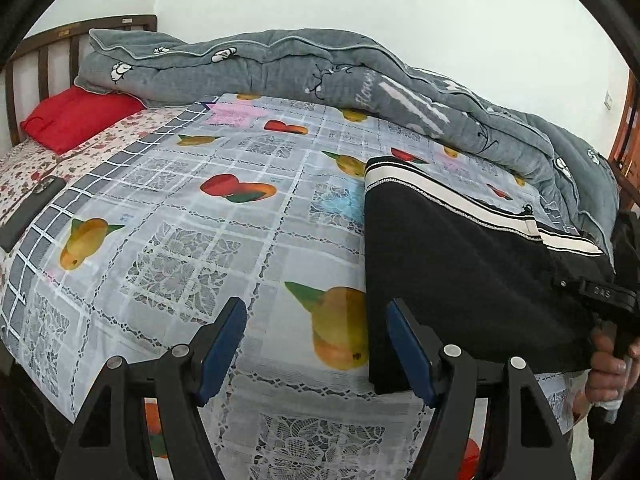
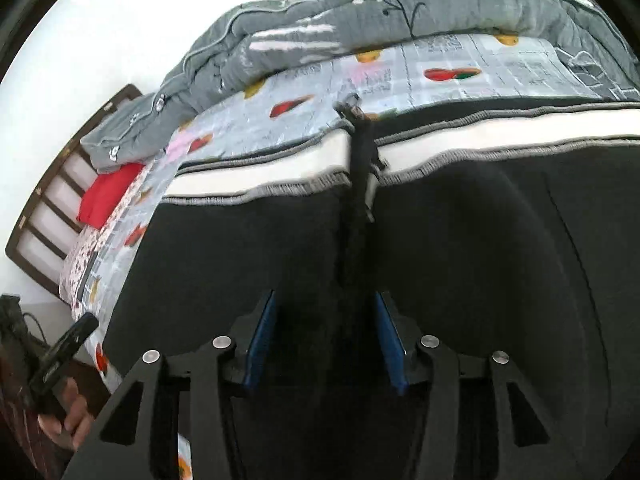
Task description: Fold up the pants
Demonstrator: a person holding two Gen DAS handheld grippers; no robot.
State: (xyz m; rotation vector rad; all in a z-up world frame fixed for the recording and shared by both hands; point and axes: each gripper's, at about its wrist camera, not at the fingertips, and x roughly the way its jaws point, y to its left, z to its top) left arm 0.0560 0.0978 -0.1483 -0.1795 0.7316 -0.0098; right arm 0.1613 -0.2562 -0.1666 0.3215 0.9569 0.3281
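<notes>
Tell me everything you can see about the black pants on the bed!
The black pants with white side stripes look like soft knit fabric. They lie folded flat on the fruit-patterned grey bedspread, near its right side, with the white stripe, edged in grey trim, running along the far edge. A raised dark seam or fold runs down the middle in the right wrist view. The right hand-held gripper is open over the pants; the left hand-held gripper is open beside their corner.

- Pants [image 1: 460, 264]: right part hidden behind right gripper [image 1: 608, 300] at left-wrist frame edge.
- Right-wrist view: pants [image 2: 480, 260] cut off right and bottom; motion blur on quilt [image 2: 360, 28].
- Phone-like dark object [image 1: 30, 214]: too small to identify.
</notes>
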